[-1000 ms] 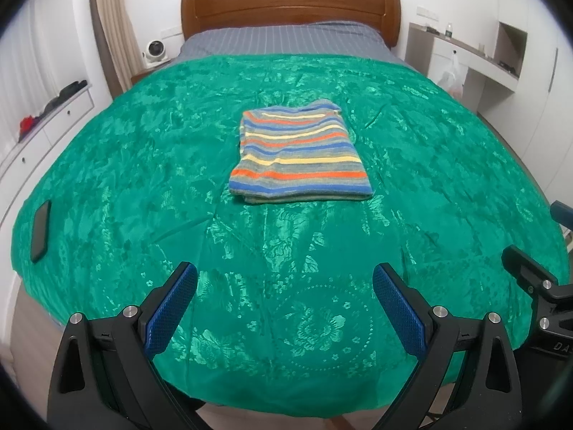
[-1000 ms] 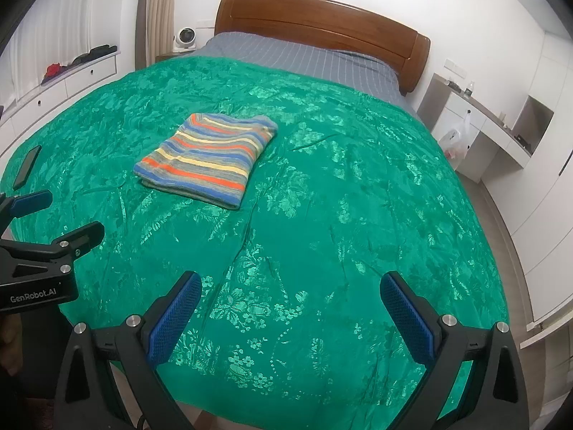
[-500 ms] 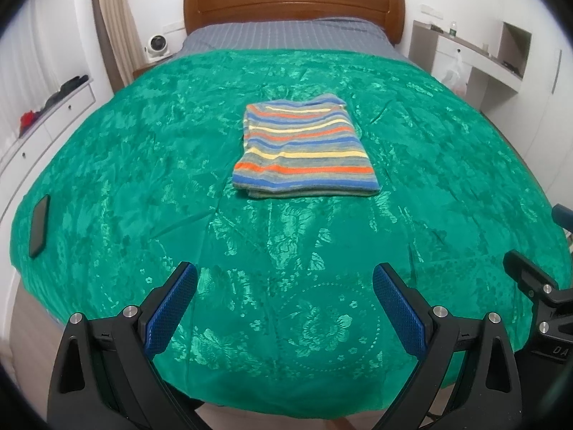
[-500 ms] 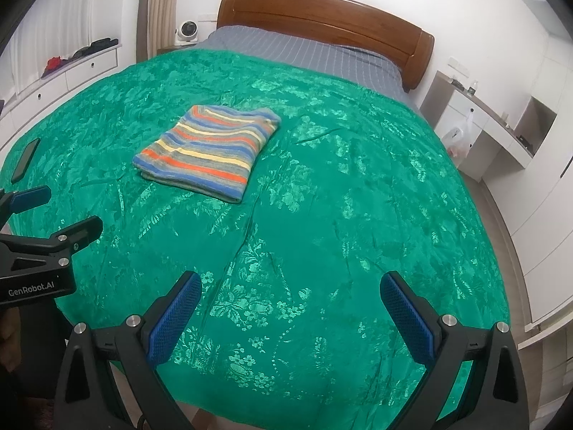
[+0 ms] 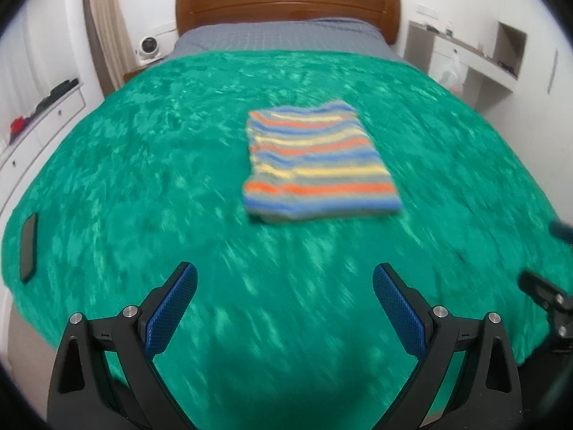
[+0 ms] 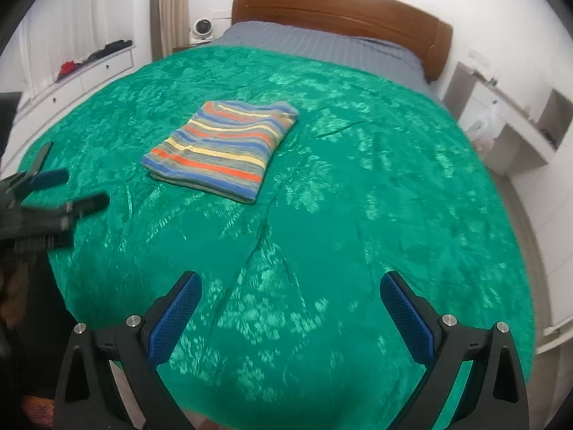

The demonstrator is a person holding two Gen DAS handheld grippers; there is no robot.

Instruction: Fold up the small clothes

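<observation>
A striped garment [image 5: 317,165], folded into a flat rectangle, lies on the green bedspread [image 5: 143,165] in the middle of the bed. It also shows in the right wrist view [image 6: 224,148], left of centre. My left gripper [image 5: 284,297] is open and empty, above the near part of the bed, well short of the garment. My right gripper [image 6: 290,304] is open and empty, above the bed's near edge, to the right of the garment. The left gripper shows blurred at the left edge of the right wrist view [image 6: 61,193].
A dark phone [image 5: 28,247] lies on the bedspread near its left edge. A wooden headboard [image 5: 286,3] and grey sheet are at the far end. White drawers [image 5: 32,125] run along the left, a white desk [image 5: 476,61] on the right.
Both grippers have moved forward toward the bed; the garment appears nearer and larger. The left view is now motion-blurred. Both grippers stay open.
</observation>
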